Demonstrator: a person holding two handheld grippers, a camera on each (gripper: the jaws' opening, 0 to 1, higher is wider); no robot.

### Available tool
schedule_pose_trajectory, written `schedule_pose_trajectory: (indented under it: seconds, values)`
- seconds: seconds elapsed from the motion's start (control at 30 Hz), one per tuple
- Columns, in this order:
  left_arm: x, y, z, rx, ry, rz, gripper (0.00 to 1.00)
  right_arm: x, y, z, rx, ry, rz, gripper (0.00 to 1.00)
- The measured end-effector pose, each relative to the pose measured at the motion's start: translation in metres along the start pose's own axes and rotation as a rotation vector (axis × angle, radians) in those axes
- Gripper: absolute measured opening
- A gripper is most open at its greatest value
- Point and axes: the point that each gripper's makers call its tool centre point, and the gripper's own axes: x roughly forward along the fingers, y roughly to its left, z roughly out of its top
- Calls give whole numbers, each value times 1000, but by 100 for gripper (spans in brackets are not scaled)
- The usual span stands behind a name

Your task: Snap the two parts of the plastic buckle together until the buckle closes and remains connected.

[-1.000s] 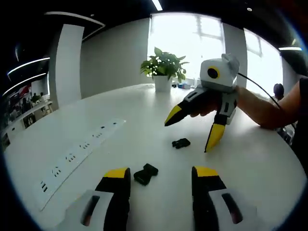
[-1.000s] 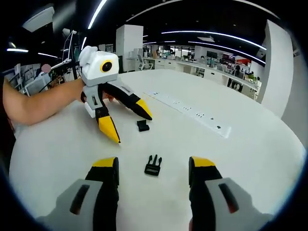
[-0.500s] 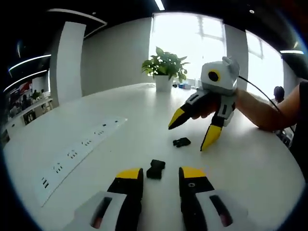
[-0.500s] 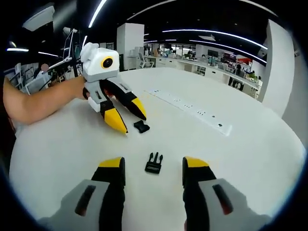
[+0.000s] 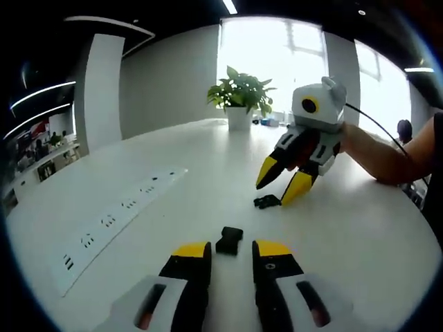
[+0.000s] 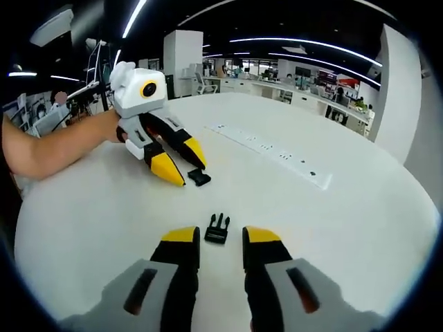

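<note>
Two black buckle halves lie apart on the white table [image 5: 346, 249]. The socket half [image 5: 229, 240] rests just ahead of my left gripper [image 5: 230, 250], whose jaws stand narrowly open on either side of it, not touching. In the right gripper view this half [image 6: 199, 177] lies by the left gripper [image 6: 182, 162]. The pronged half [image 6: 217, 228] sits just past my right gripper [image 6: 220, 236], also narrowly open. From the left gripper view, the right gripper [image 5: 280, 181] hovers over that half [image 5: 266, 201].
A long white power strip [image 5: 111, 221] [image 6: 277, 155] lies on the table beside the work spot. A potted plant [image 5: 239, 97] stands at the far edge. A person's forearm [image 5: 387, 155] [image 6: 55, 149] holds each gripper.
Both grippers' jaws have narrowed from wide open to a small gap. Each has moved closer to its buckle half, so the halves now lie right at the fingertips. The halves have not moved.
</note>
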Motion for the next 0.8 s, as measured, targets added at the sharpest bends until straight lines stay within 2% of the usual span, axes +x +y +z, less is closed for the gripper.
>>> schedule_pose_trajectory:
  seconds: [0.27,0.43,0.53,0.8]
  values:
    - [-3,-6,-2,4,2,-2,16,2,2,-4,5,9,4,21]
    - [-1,-4,-2,1,3,-5,16,2,3,-3,11,10,13,20]
    - [-1,-4,-2,2,4,-4,16,3,4,-2,21,2,16,24]
    - [2,3,1,-15,2,8,18,3,1,-2,47,1,2,20]
